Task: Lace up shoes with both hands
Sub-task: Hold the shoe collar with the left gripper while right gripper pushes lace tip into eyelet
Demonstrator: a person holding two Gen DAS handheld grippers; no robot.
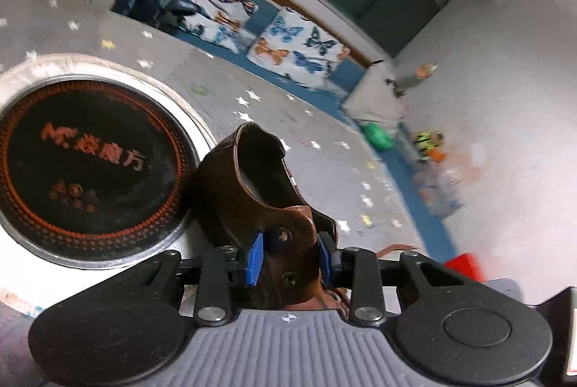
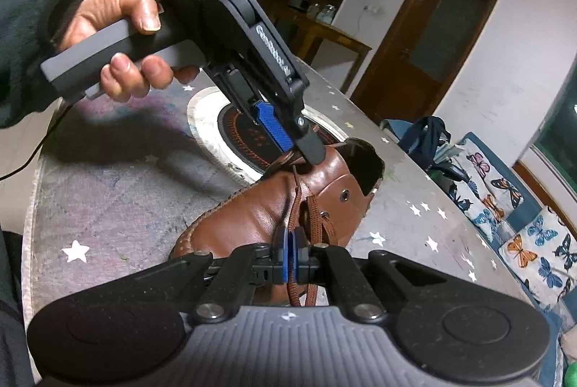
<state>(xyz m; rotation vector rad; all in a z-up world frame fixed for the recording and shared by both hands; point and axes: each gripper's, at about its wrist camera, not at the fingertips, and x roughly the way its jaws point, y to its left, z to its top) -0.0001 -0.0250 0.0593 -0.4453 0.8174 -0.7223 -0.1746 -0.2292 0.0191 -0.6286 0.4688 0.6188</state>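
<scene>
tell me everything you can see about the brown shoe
The brown shoe is glossy leather with a stitched toe seam, metal eyelets and a dark, open mouth. It sits on the star-print table cover beside a round black inset. The left gripper clamps its eyelet flap; the right gripper pinches its brown lace, which hangs loose.

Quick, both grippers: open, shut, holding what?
Left gripper: shut on the brown shoe's eyelet flap.
Right gripper: shut on the brown lace.
</scene>
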